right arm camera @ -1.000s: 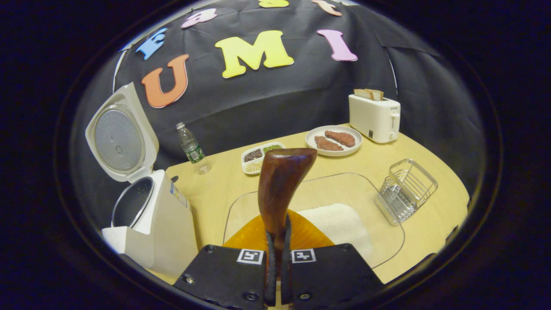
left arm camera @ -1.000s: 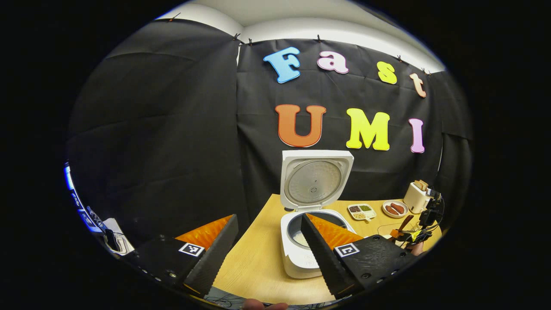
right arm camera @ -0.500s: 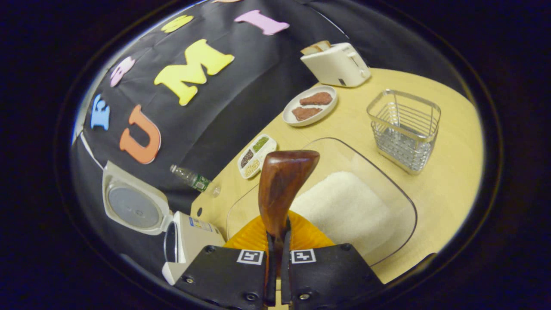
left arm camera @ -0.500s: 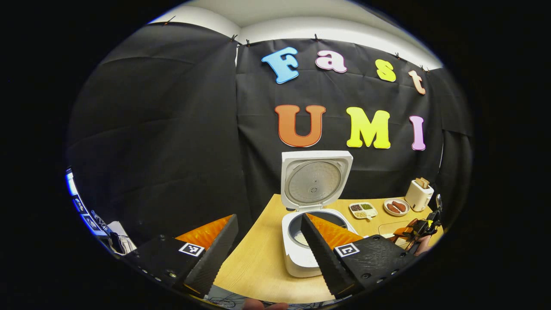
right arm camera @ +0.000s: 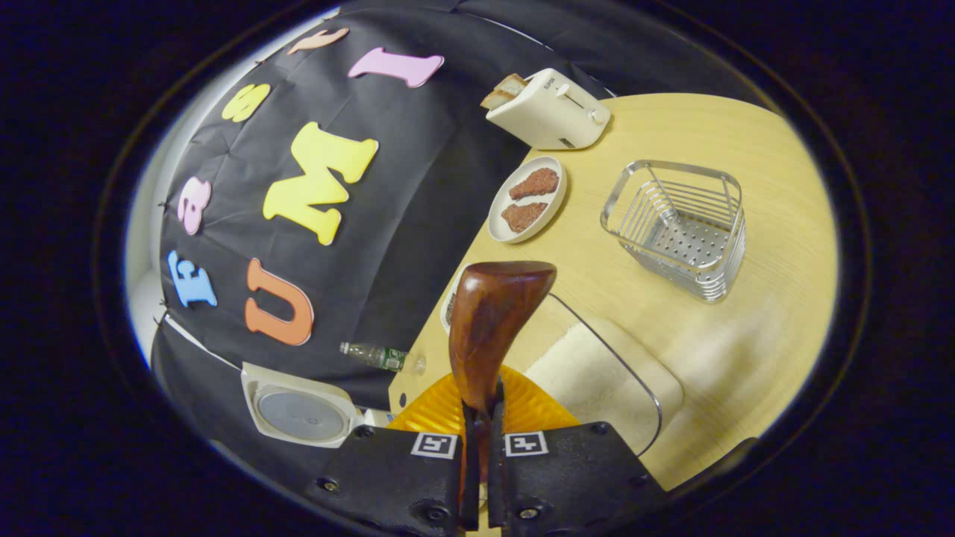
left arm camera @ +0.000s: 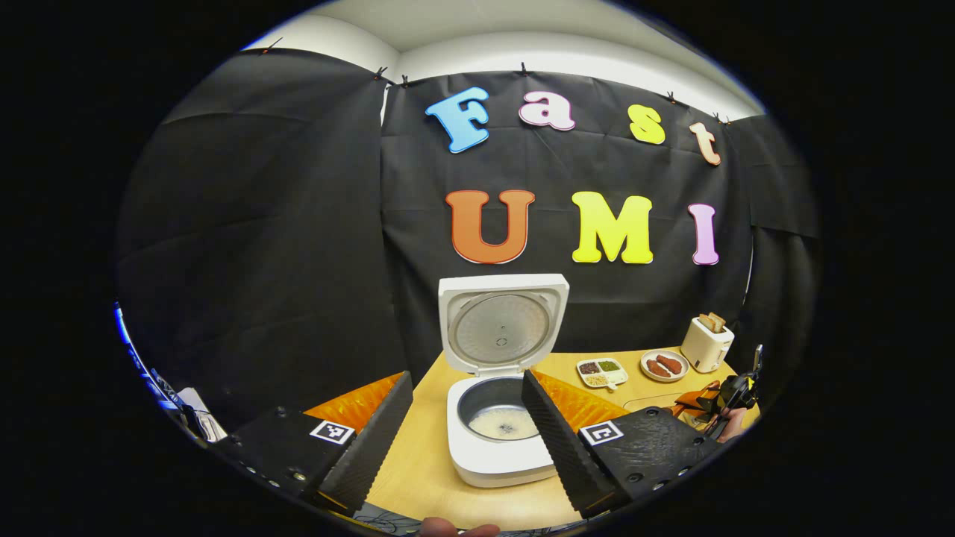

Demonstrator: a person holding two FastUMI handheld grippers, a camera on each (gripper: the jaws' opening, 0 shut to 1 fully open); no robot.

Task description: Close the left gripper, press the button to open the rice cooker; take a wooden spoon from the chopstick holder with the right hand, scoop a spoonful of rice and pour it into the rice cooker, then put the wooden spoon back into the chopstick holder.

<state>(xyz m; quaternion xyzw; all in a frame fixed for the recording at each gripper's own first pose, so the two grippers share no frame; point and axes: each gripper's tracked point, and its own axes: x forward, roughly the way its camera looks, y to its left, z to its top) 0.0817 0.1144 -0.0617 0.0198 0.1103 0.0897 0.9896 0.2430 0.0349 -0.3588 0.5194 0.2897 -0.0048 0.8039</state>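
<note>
The white rice cooker (left arm camera: 498,440) stands open on the table, lid (left arm camera: 501,324) upright, with a little rice in its pot (left arm camera: 501,423). My left gripper (left arm camera: 466,436) hovers open in front of it, holding nothing. My right gripper (right arm camera: 479,462) is shut on the handle of the dark wooden spoon (right arm camera: 489,328), whose bowl points away from me. The view is rolled to one side. Past the spoon lie the clear tray of rice (right arm camera: 597,373) and the empty wire chopstick holder (right arm camera: 679,227). In the left gripper view the right gripper (left arm camera: 720,399) appears at the far right.
A toaster (right arm camera: 548,112) with bread, a plate of meat (right arm camera: 526,200), a water bottle (right arm camera: 377,356) and a divided dish of grains (left arm camera: 603,371) stand along the back of the wooden table (right arm camera: 731,328). A fingertip (left arm camera: 455,529) pokes in at the bottom edge.
The right gripper has rolled and swung right with the spoon, so the chopstick holder came closer and the cooker slid to the lower left. The left gripper drifted, showing the cooker more centred.
</note>
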